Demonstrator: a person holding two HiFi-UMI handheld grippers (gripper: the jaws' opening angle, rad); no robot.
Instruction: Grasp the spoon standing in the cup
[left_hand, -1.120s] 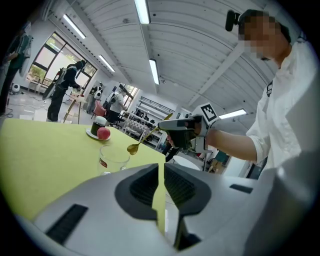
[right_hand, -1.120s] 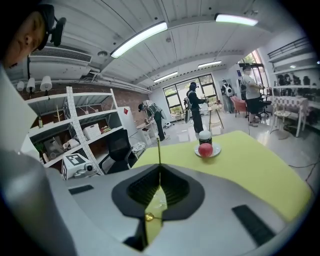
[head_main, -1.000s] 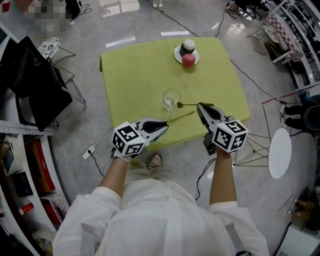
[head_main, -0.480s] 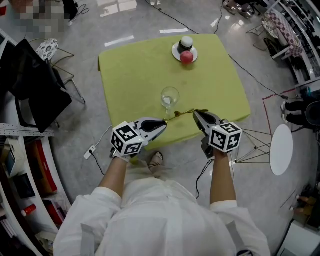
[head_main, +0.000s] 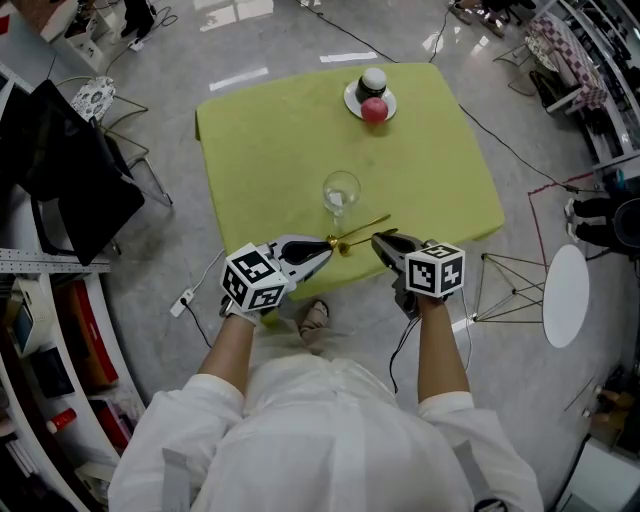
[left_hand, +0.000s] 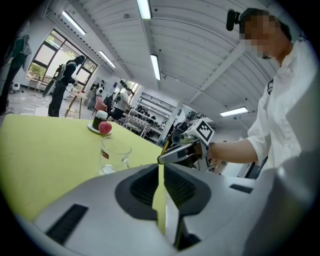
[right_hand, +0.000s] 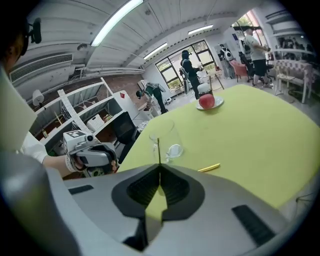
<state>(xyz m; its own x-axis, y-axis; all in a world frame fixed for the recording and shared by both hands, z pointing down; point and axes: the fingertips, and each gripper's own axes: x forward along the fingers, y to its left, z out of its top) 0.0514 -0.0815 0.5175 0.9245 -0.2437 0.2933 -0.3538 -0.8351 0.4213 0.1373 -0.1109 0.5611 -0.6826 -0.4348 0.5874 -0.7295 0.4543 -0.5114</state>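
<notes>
Head view: the cup stands empty mid-counter. The spoon is out, clenched in my right tongs at lower centre.

Left gripper view: left tongs closed, nothing inside.

Right gripper view: the thin handle rises from the pressed jaws — the grasp looks done.

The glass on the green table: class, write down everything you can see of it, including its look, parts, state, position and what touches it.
The glass is clear and colourless, with a wide round mouth, a base that catches the light, what looks like a small handle on one side and a small dark-red mark on its wall. It stands upright on the green table, about midway across and nearer the person's edge. It looks empty, with nothing standing in it. Only the table touches it.
</notes>
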